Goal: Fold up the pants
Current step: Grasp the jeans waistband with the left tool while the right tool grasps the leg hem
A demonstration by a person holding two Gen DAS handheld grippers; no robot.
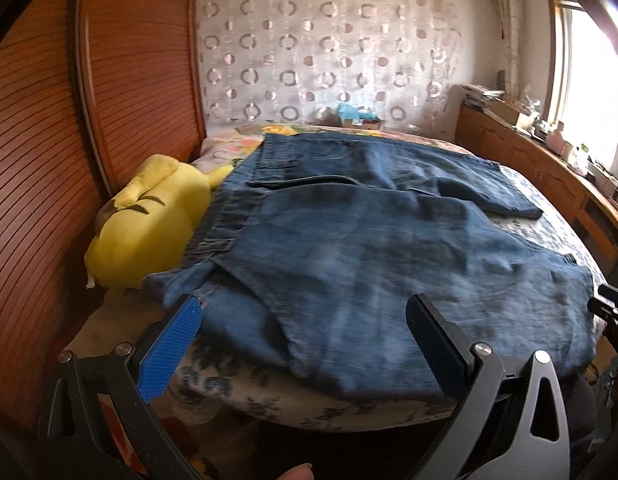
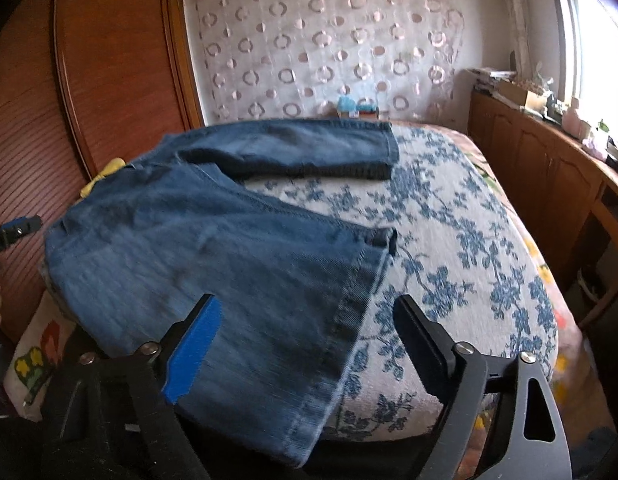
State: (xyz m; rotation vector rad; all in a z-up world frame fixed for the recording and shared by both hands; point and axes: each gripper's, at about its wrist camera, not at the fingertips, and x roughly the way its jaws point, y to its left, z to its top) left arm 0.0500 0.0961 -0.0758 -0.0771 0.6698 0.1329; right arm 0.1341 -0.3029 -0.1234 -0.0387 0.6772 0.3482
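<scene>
Denim pants (image 1: 349, 248), one; two legs.

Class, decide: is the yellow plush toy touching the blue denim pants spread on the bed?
Touching. In the left wrist view the yellow plush toy lies pressed against the waistband edge of the blue denim pants, with no strip of bed visible between them.

Room was a bedroom: reddish slatted wooden wardrobe (image 1: 137, 64) on the left, sheer white curtain with ring pattern (image 1: 329, 48) across the back wall. Bright window (image 2: 601, 40) on the right (blown out) lit a low brown wooden cabinet (image 2: 541, 160) with a cluttered top. Bed wore a white cover with blue floral print (image 2: 469, 240).
</scene>
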